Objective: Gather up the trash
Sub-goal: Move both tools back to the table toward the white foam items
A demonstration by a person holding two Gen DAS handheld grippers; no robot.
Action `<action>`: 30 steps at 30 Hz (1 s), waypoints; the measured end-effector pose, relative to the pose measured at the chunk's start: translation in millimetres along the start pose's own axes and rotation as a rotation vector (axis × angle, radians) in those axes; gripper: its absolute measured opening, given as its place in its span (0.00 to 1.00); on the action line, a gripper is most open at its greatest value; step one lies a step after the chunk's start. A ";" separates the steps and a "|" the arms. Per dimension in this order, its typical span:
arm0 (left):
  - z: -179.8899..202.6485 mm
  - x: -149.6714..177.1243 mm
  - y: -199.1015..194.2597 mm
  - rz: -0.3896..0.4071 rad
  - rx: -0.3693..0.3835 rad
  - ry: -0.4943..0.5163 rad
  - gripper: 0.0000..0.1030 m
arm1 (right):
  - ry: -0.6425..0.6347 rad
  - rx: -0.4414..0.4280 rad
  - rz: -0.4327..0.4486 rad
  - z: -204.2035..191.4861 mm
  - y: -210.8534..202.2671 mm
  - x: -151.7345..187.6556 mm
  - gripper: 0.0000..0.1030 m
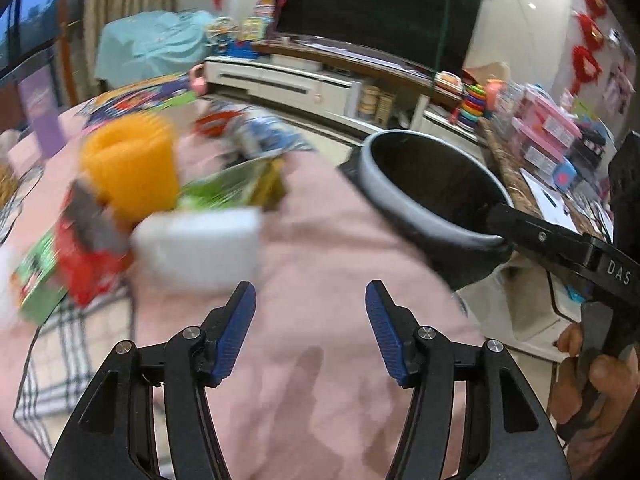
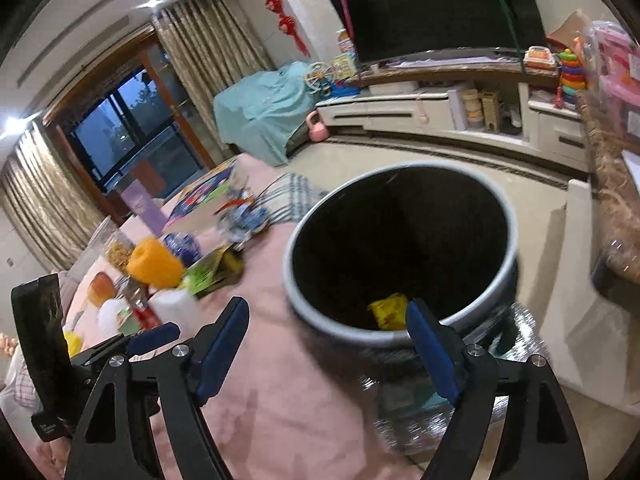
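Trash bin [image 2: 400, 248], grey rim, black inside, sits at the edge of the pink-covered table [image 2: 280, 380] with a yellow wrapper [image 2: 388, 310] at its bottom. Right claw [image 2: 328, 340] is open, one finger against the bin's near rim. Left claw [image 1: 311, 320] is open and empty over the cloth, near a blurred white block [image 1: 198, 246] and orange cup [image 1: 132, 168].

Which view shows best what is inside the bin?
The right wrist view: it looks down into the bin and shows a yellow wrapper at the bottom. The left wrist view shows only the bin's rim and dark inner wall.
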State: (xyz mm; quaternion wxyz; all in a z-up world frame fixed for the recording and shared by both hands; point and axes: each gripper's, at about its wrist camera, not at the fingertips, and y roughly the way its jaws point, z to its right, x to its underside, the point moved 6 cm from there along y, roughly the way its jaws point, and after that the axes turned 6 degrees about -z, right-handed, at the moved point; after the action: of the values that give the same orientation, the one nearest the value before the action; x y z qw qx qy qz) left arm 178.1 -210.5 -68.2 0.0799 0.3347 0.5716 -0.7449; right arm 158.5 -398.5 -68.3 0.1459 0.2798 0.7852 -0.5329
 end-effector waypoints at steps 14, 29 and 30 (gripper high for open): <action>-98.2 50.3 -30.7 0.027 -0.087 -0.201 0.56 | -0.101 -0.116 -0.083 -86.3 33.7 41.5 0.80; -165.8 80.4 -46.2 0.025 -0.151 -0.337 0.58 | -0.159 -0.140 -0.143 -126.0 75.4 51.0 0.80; -168.8 80.6 -46.3 0.025 -0.156 -0.345 0.58 | -0.162 -0.139 -0.145 -127.5 77.7 50.2 0.80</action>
State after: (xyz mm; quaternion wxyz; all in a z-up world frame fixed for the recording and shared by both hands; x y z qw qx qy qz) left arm 162.1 -21.0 -99.4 0.2116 0.2019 0.6012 -0.7437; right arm 173.4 -245.8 -103.7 0.1890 0.1674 0.8240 -0.5072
